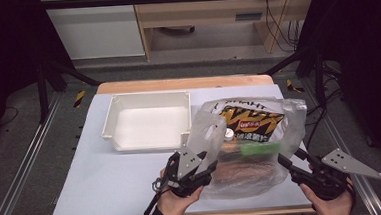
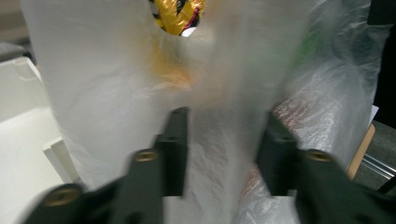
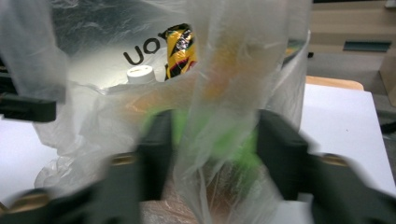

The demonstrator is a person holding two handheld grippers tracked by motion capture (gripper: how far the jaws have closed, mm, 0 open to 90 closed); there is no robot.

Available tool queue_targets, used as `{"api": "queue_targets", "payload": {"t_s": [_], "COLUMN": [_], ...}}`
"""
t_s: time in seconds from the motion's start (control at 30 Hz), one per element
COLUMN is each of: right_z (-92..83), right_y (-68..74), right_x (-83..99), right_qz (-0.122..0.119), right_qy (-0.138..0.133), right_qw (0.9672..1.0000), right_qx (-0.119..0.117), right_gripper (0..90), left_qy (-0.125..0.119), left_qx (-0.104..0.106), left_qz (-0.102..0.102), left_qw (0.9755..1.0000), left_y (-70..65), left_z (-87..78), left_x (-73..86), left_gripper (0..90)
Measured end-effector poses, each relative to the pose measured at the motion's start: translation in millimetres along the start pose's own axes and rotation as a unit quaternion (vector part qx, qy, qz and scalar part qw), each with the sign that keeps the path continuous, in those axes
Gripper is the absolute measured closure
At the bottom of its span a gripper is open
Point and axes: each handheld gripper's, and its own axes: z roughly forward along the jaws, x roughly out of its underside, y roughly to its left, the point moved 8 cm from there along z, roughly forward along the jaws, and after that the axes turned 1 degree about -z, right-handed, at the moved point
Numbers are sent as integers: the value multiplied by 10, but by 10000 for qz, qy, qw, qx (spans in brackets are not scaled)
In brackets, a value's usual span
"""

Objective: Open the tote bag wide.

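The left gripper point(image 1: 202, 162) has its jaws parted around one handle of the plastic bag point(image 1: 251, 149), film between them but not pinched; the right gripper point(image 1: 288, 162) likewise straddles the other handle. The bag lies on the table point(image 1: 107, 177) beside the white tray point(image 1: 149, 121), probably for unloading its snacks.

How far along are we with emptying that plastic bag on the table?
Nothing is unpacked yet: the white bin holds nothing. In hand: the left gripper and right gripper each straddle a handle of the plastic bag. Left: the snack packet and other goods still sit inside.
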Motion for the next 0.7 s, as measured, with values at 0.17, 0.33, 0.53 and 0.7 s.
{"api": "queue_targets", "payload": {"t_s": [0.17,0.33,0.53,0.7], "right_z": [-28,-117,-139,-22], "right_y": [-22,-29,-13,-69], "right_x": [107,256,567,817], "right_qz": [62,197,378,575], "right_qy": [276,474,882,1253], "right_qw": [9995,9984,9949,9901], "right_qx": [-125,-216,-315,-258], "right_gripper": [879,900,900,900], "left_qy": [204,505,926,1260], "left_qx": [151,459,615,618], "left_qz": [-216,-307,-304,-331], "left_qw": [9994,9972,9933,9895], "left_y": [152,156,142,146], "left_z": [-102,-168,-100,75], "left_x": [146,454,799,987], "left_gripper": [900,900,900,900]}}
